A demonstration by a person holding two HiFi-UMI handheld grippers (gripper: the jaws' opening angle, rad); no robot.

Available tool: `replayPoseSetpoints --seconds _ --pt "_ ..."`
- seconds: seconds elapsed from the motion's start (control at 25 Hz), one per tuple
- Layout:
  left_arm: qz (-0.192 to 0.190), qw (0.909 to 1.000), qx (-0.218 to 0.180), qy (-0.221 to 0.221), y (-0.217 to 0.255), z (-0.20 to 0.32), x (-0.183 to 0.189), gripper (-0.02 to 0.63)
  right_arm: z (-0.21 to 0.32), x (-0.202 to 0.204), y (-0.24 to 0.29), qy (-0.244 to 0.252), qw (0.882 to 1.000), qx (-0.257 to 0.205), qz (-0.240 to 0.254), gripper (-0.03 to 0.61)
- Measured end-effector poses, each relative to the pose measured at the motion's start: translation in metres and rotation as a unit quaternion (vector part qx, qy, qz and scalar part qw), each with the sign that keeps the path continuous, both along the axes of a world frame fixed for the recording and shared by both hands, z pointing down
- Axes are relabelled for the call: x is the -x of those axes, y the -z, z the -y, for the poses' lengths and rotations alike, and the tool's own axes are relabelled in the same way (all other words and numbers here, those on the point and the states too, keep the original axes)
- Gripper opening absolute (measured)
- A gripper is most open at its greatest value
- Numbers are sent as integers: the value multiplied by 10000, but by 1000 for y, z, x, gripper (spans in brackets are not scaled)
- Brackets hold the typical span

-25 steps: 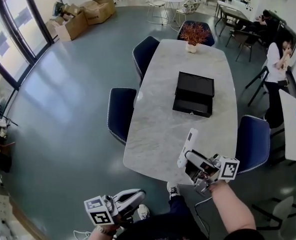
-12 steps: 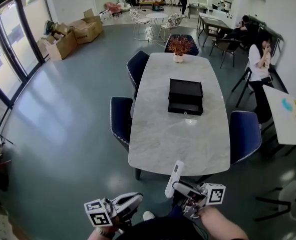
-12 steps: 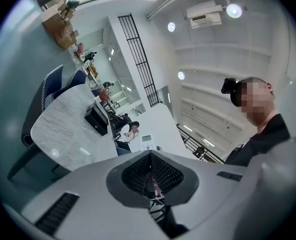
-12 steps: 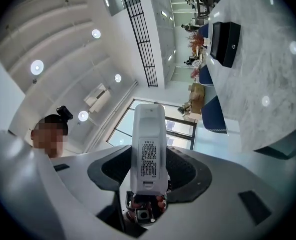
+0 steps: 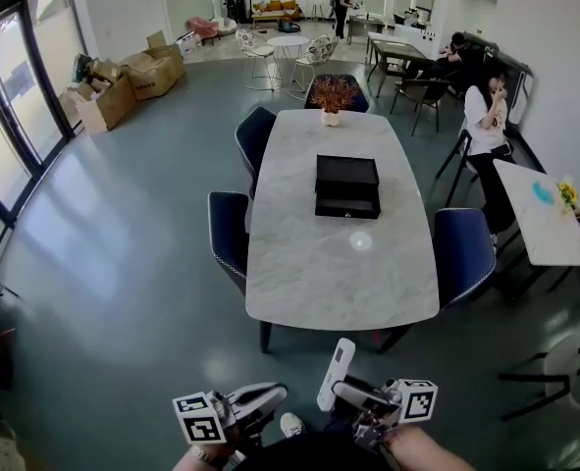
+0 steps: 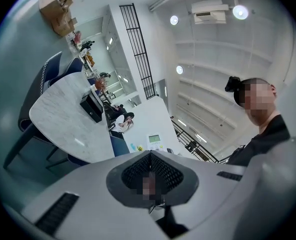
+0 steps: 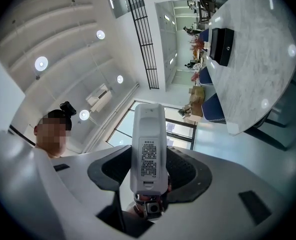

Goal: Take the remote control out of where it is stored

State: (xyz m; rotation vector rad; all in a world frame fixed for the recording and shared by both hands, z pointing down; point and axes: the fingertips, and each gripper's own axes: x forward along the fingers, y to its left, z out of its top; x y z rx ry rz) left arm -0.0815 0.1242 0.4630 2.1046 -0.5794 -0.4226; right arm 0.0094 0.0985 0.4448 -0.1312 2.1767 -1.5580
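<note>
Slim white remote control (image 7: 148, 149) — gripped upright, back label showing.

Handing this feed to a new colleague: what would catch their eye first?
The white remote control, clamped by its lower end in the right gripper's jaws, low in the head view. Beyond it, a black drawer box sits midway along the marble table. The left gripper is shut and empty.

Your left hand-held gripper (image 5: 270, 396) sits close to your body, jaws together. Your right hand-held gripper (image 5: 346, 392) clamps the remote control (image 5: 336, 371) upright.
</note>
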Motion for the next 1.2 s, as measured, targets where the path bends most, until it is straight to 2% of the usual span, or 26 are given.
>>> replayPoseSetpoints --seconds 0.24,0.4,0.64,1.2 --pt "-34 9999 -3 -127 -2 -19 -19 8 -31 -19 -3 -185 9994 -204 -205 218" --pt "-69 9998 5 -160 -1 -25 -27 8 -46 -26 -6 -226 9997 -66 -39 218" --pt "-14 9995 -93 -302 3 -28 -43 8 -57 -38 -9 -238 9993 -161 -247 218" --pt "-161 9993 59 -345 -8 -37 -53 8 -71 -41 -11 -157 9996 -154 -168 216"
